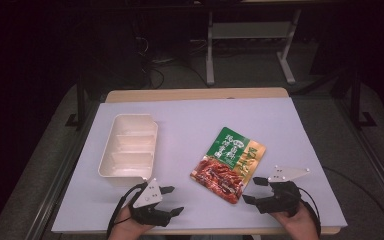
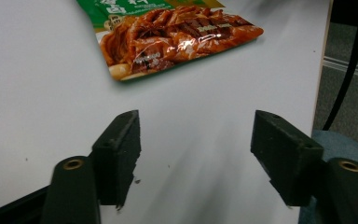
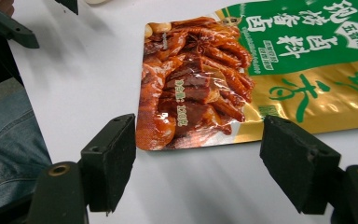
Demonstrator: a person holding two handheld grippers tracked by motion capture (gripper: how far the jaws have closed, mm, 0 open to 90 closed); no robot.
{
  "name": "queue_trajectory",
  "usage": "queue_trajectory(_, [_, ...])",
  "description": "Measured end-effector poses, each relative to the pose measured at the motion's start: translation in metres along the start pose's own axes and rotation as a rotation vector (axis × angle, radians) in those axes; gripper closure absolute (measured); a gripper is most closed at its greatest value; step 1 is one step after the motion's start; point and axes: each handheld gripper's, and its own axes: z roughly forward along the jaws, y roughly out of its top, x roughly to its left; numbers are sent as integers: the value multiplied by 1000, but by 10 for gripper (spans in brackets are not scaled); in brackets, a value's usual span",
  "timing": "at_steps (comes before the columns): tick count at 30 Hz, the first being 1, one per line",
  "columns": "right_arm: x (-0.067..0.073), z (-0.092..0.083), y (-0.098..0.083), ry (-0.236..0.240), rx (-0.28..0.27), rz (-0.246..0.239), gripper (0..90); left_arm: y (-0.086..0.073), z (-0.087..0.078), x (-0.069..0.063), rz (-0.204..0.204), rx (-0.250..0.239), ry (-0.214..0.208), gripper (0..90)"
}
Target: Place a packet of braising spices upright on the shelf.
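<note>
glossy green, gold and red food pouch (image 1: 228,164) lies flat; both grippers' fingers (image 3: 109,161) gape empty.

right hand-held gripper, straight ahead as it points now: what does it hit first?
Most likely the seasoning pouch: the right hand-held gripper is open, apart from it, with the pouch's near edge lying flat on the table just ahead of the jaws. Height above the table is unclear.
</note>
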Motion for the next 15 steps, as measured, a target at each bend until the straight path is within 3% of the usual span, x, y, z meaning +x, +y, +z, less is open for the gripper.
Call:
queue_trajectory(7, [-4, -3, -1, -15, -3, -1, 264, 20, 12, 8, 15, 31, 0, 498])
queue_trajectory(13, [-8, -6, -2, -46, -4, 10, 273, 41, 28, 14, 30, 42, 2, 705])
queue_trajectory(15, [-9, -6, -1, -50, -3, 12, 273, 47, 35, 17, 40, 55, 2, 731])
